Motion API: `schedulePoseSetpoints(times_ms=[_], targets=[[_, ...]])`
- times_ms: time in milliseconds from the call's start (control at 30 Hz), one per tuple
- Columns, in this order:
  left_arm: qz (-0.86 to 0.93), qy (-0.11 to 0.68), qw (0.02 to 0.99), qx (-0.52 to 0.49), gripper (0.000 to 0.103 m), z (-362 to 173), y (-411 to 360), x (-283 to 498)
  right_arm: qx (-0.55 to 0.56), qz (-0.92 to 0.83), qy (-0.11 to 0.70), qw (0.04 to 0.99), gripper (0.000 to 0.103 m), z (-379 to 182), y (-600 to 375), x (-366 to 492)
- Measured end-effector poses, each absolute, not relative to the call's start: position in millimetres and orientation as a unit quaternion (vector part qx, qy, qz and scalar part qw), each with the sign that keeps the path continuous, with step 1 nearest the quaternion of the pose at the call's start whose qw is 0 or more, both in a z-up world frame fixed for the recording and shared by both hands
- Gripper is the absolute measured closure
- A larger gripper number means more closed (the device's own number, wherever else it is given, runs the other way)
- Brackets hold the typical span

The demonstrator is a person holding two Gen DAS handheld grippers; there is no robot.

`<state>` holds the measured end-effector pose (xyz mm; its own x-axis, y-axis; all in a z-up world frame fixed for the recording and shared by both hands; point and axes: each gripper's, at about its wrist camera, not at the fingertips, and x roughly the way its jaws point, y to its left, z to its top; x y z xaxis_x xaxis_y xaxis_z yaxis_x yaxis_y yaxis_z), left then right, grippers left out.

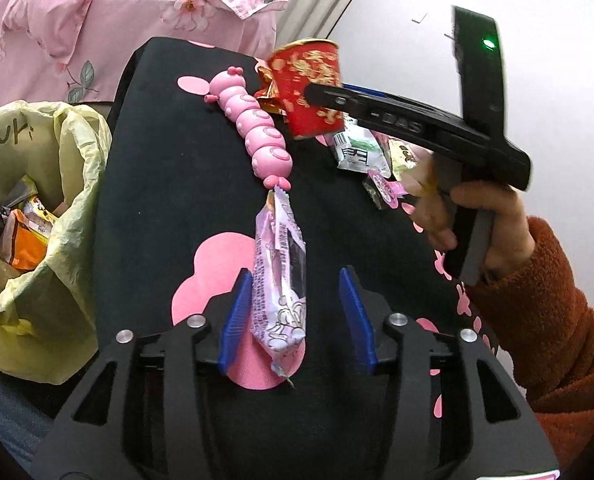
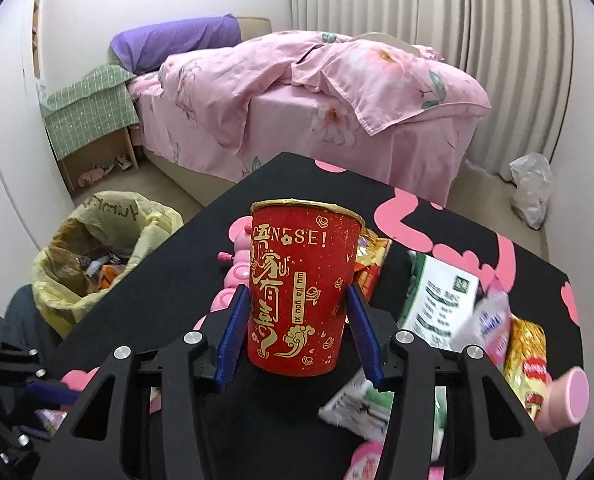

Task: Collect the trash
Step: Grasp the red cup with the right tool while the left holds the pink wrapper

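A red paper cup (image 2: 301,292) with gold print sits between the blue pads of my right gripper (image 2: 297,332), which is shut on it; the left wrist view shows the cup (image 1: 311,88) held by that gripper above the black table (image 1: 169,152). A pale purple snack wrapper (image 1: 281,280) lies on the table between the pads of my open left gripper (image 1: 295,316), touching neither. A yellow trash bag (image 1: 37,216) holding several wrappers stands left of the table; it also shows in the right wrist view (image 2: 97,256).
A pink caterpillar toy (image 1: 253,128) lies on the table just beyond the wrapper. More wrappers (image 2: 449,300) lie on the right side of the table. A bed with pink bedding (image 2: 317,92) stands behind. A white bag (image 2: 531,188) lies on the floor.
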<state>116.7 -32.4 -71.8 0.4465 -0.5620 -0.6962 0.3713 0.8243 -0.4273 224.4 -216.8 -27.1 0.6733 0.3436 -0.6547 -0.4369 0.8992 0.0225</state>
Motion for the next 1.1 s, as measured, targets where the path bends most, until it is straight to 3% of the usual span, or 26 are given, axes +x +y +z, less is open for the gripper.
schedulePoseSetpoints(times_ms=[233,500,767,1100], targets=[[-0.269,0.44,0.85,-0.107,0.058,-68,-27,115,-0.026,0.222,0.371,0.901,0.056,-15,-253,177],[-0.264,0.442,0.85,-0.111,0.057,-67,-30,115,-0.032,0.192,0.416,0.888,0.051,-39,-286,121],[-0.25,0.438,0.856,-0.111,0.045,-60,-26,113,-0.04,0.191,0.413,0.889,0.048,-62,-287,110],[-0.236,0.46,0.855,-0.046,0.046,-59,-35,96,0.01,0.169,0.367,0.915,0.051,-47,-304,91]])
